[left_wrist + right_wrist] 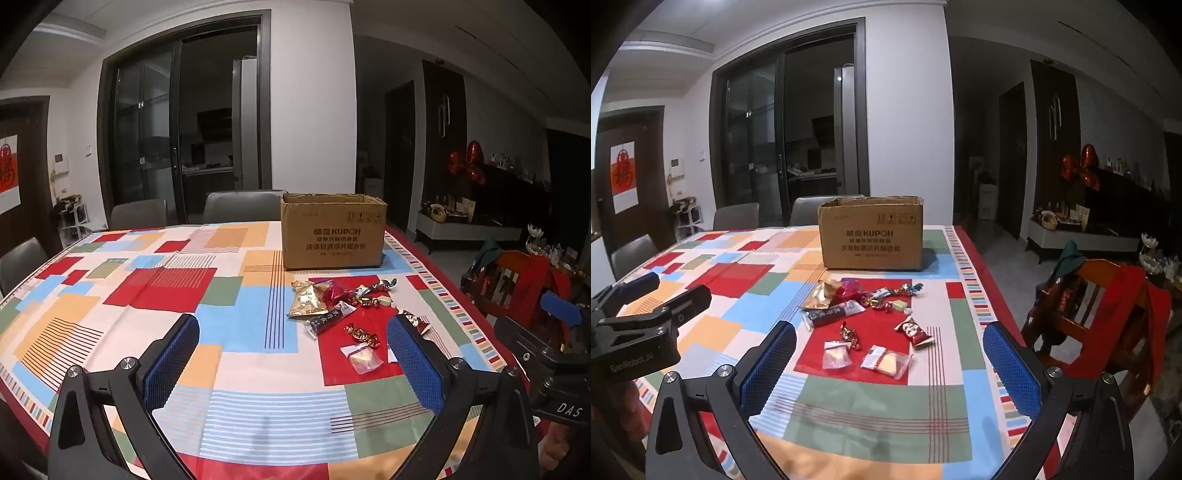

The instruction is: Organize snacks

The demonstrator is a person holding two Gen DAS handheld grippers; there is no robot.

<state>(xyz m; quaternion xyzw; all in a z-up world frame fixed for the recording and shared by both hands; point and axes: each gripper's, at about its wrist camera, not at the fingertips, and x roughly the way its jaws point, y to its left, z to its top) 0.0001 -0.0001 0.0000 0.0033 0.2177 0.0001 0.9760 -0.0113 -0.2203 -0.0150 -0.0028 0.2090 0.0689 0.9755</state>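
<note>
Here the table (pixel 701 295), under a patchwork cloth of red, blue, orange and green blocks, fills the lower half of both views. Grey chairs (pixel 737 216) stand along its far edge at centre left, before dark glass doors (pixel 790 140). At the right of the right wrist view a wooden chair (pixel 1082 317) draped with red cloth stands just beside the table's edge.

An open cardboard box (pixel 871 236) sits upright at the middle of the frame, on the far part of the table, with nothing between it and the snacks (pixel 871 317) scattered just in front of it on a red patch. Among them lie a gold bag (pixel 822 295), a dark long packet (pixel 831 314), a red-and-white packet (pixel 914 330), two clear pouches (pixel 836 354) nearest the camera, and small twisted candies (pixel 849 334).

The left gripper (pixel 293 354) hovers over the cloth, jaws spread wide and empty; its right pad covers part of one packet. The right gripper (pixel 890 358) is likewise wide apart, holding nothing, the pouches lying between its pads in the picture.
</note>
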